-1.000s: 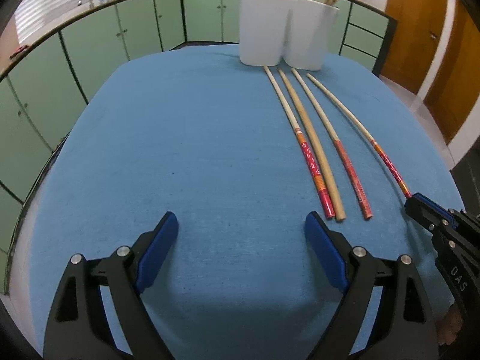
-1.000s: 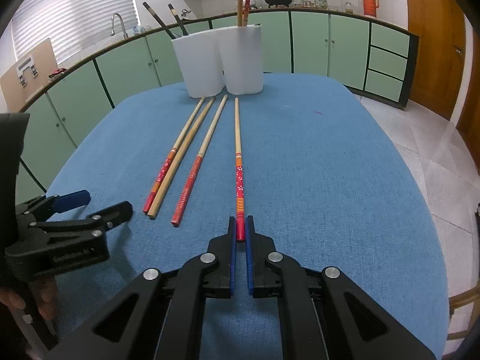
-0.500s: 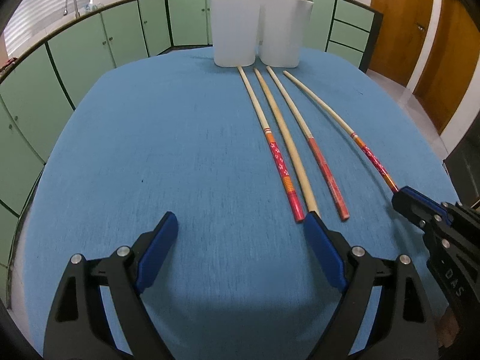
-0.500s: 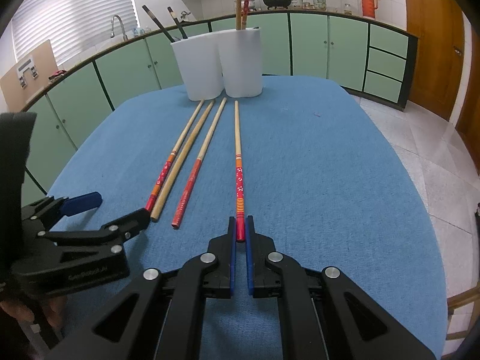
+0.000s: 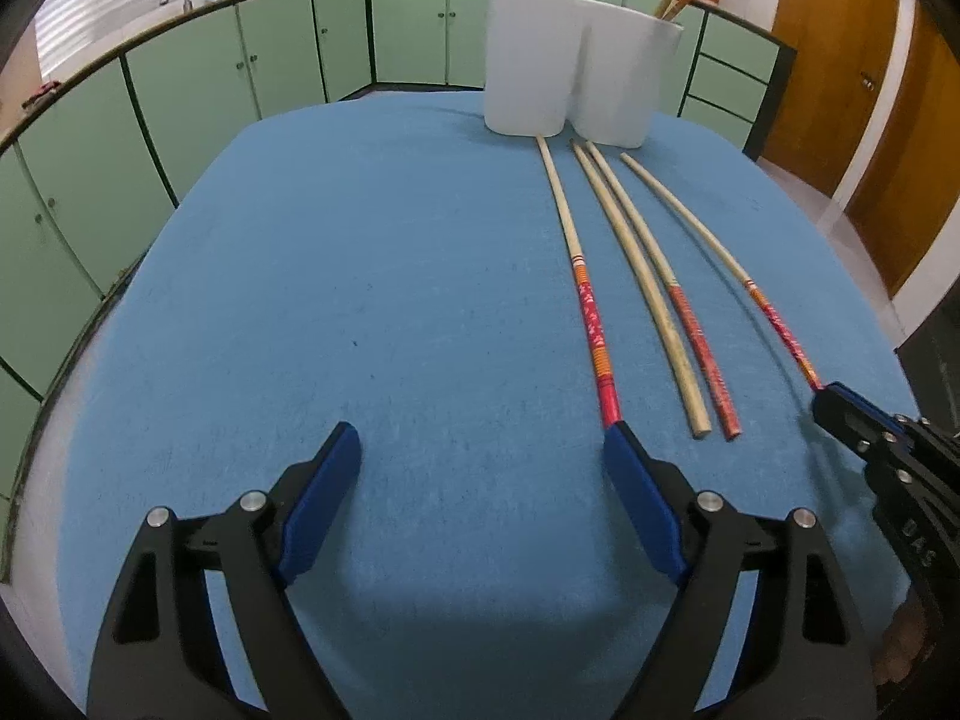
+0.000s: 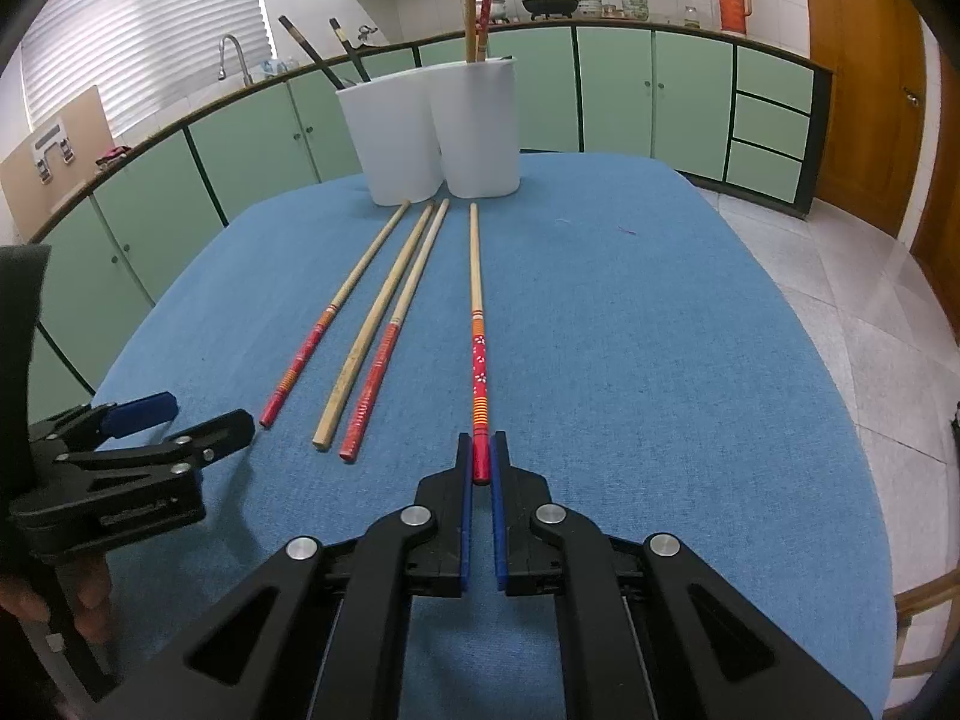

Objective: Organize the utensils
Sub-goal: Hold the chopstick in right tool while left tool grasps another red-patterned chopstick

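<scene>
Four chopsticks lie side by side on the blue table (image 5: 360, 240), pointing at a white two-compartment holder (image 5: 576, 72) (image 6: 438, 132). My right gripper (image 6: 480, 441) (image 5: 828, 399) is shut on the red end of the rightmost chopstick (image 6: 478, 360) (image 5: 774, 312), which rests on the cloth. My left gripper (image 5: 480, 438) (image 6: 201, 414) is wide, its jaws closing slightly, with only cloth between them. Its right fingertip (image 5: 618, 444) sits at the red end of the leftmost chopstick (image 5: 591, 324) (image 6: 312, 354). Between those lie a plain bamboo chopstick (image 5: 642, 276) and a red-handled one (image 5: 690, 324).
The holder has dark chopsticks in its left compartment (image 6: 396, 138) and a bamboo and a red one in its right compartment (image 6: 480, 126). Green cabinets (image 5: 180, 90) ring the table; tiled floor (image 6: 870, 330) and a wooden door lie to the right. A hand (image 6: 90, 594) holds the left gripper.
The left gripper drifted a little toward the chopstick ends and back; its right fingertip now meets the leftmost chopstick's end. The right gripper has stayed put on its chopstick.
</scene>
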`<state>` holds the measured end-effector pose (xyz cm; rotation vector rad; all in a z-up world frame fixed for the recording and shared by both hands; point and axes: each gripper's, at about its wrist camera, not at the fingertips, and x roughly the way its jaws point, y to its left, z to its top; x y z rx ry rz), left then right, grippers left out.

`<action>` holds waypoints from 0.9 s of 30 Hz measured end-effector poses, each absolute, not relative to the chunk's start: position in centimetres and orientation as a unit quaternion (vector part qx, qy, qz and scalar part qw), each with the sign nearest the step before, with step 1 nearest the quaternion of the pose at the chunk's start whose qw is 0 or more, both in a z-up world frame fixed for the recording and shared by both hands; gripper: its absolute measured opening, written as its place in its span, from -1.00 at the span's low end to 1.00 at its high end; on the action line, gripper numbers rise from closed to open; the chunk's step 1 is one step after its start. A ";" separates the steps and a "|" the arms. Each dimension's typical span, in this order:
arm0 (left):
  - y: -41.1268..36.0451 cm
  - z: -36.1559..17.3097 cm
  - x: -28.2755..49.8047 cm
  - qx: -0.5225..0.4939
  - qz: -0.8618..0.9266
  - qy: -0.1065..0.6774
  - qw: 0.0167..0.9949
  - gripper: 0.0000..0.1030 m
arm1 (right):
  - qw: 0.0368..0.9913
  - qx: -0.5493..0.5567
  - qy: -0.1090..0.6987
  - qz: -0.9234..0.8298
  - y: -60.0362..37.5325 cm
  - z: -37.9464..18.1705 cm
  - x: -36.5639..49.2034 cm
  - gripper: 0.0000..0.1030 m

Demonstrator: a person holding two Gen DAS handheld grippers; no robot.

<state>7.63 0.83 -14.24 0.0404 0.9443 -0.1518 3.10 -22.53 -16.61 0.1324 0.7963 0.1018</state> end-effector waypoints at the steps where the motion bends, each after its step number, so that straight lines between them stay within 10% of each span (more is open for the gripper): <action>1: 0.7 -14.2 7.5 0.020 -0.077 0.454 0.888 0.57 | 0.918 0.064 0.387 0.050 -22.5 -16.6 3.1 -0.89; 15: -1.9 -14.5 8.1 0.036 -0.099 0.437 0.893 -0.06 | 0.912 0.078 0.399 0.052 -22.7 -17.4 3.5 -0.89; 27: -2.5 -14.6 8.0 0.041 -0.093 0.434 0.895 -0.01 | 0.912 0.081 0.398 0.061 -22.7 -17.7 2.6 -0.88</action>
